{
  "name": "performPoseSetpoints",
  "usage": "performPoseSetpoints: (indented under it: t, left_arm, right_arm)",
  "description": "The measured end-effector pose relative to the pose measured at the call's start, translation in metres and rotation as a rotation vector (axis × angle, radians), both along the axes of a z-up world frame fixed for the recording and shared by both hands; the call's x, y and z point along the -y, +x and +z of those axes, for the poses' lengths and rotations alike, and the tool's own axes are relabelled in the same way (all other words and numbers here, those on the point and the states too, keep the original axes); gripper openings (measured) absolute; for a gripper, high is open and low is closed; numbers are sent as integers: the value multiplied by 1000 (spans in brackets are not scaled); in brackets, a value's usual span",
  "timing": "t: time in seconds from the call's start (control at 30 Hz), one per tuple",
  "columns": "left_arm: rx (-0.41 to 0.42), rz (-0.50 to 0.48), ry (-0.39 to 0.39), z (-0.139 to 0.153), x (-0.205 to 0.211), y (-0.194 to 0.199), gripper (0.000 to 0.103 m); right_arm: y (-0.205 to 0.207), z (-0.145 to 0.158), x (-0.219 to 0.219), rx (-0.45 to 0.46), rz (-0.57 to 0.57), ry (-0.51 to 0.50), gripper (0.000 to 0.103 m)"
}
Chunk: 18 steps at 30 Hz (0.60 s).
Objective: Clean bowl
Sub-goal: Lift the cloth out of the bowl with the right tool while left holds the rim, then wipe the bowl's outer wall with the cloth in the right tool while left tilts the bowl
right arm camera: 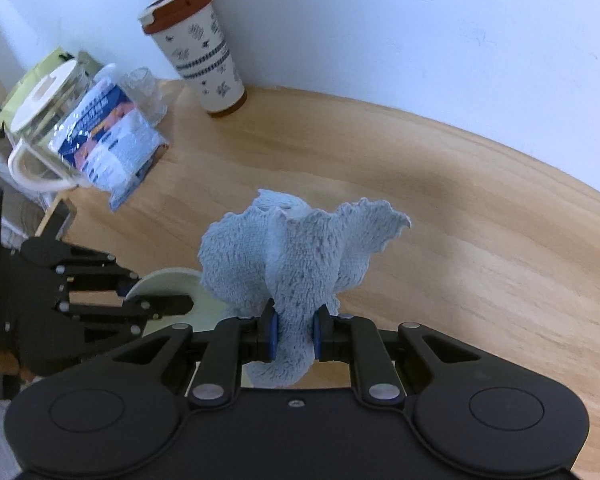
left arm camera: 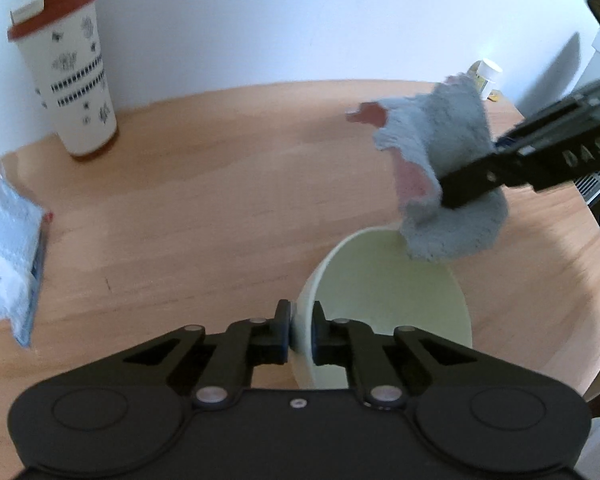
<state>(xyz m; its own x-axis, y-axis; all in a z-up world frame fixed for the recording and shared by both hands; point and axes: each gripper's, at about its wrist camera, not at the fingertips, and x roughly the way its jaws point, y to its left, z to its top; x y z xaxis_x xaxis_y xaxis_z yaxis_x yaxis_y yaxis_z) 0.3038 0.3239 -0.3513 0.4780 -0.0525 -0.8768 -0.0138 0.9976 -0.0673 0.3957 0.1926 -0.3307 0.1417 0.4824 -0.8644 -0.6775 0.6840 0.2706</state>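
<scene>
Left gripper [left arm camera: 300, 330] is pinched on the near rim of the pale green bowl [left arm camera: 384, 312], one finger inside the wall and one outside. The bowl sits on the wooden table [left arm camera: 204, 208], low and right of centre in the left wrist view. Right gripper [right arm camera: 294, 338] clamps a bunched blue-grey cloth [right arm camera: 296, 256], which hangs over the bowl's far rim. Only the right wrist view shows the glass jug [right arm camera: 46, 120] beside the plastic packet [right arm camera: 112, 140]; both show the patterned travel cup [left arm camera: 70, 80].
</scene>
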Motion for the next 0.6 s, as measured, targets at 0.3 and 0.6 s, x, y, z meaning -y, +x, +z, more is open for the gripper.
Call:
performPoseSetpoints:
  t: [0.3,0.6]
  left_arm:
    - [43,-20,25,2,0,0,9]
    - [71,-20,29,10,10,-2,10]
  right_arm:
    - [19,-3,-33,-74,-22,85,20]
    - [27,-37,-55,-306,-43,173,21]
